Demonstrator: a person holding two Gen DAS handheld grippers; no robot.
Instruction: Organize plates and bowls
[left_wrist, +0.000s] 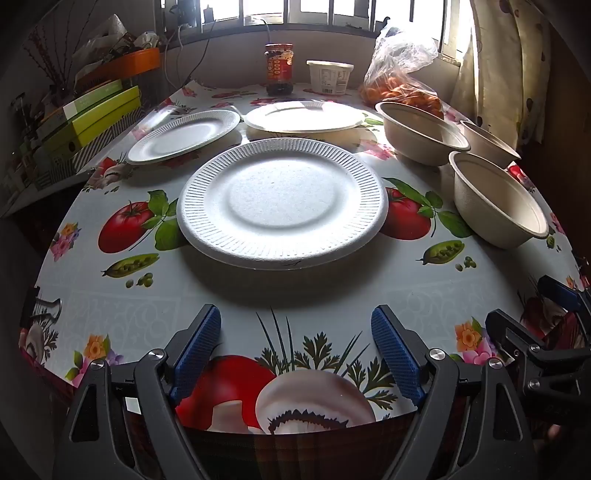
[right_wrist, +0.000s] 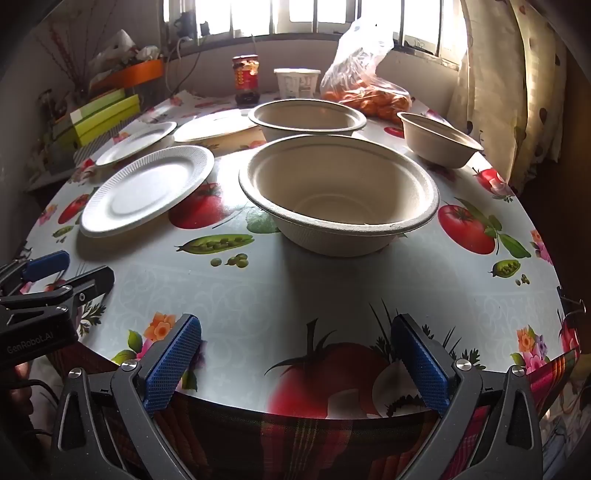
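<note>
Three white foam plates lie on the table: a near plate (left_wrist: 282, 201), a left plate (left_wrist: 184, 134) and a far plate (left_wrist: 304, 116). To their right stand three beige bowls: a near bowl (right_wrist: 338, 194), a far bowl (right_wrist: 306, 116) and a right bowl (right_wrist: 439, 138). My left gripper (left_wrist: 295, 350) hovers open over the table's front edge, short of the near plate, nothing between its fingers. Over the same front edge my right gripper (right_wrist: 295, 354) is open and empty, short of the near bowl. Neither touches anything.
A sauce jar (left_wrist: 279, 68), a white tub (left_wrist: 330, 76) and a plastic bag of oranges (left_wrist: 402, 74) stand along the back under the window. Green boxes (left_wrist: 92, 114) are stacked off the left side. A curtain (right_wrist: 517, 92) hangs at the right. The tablecloth (left_wrist: 332, 288) has vegetable prints.
</note>
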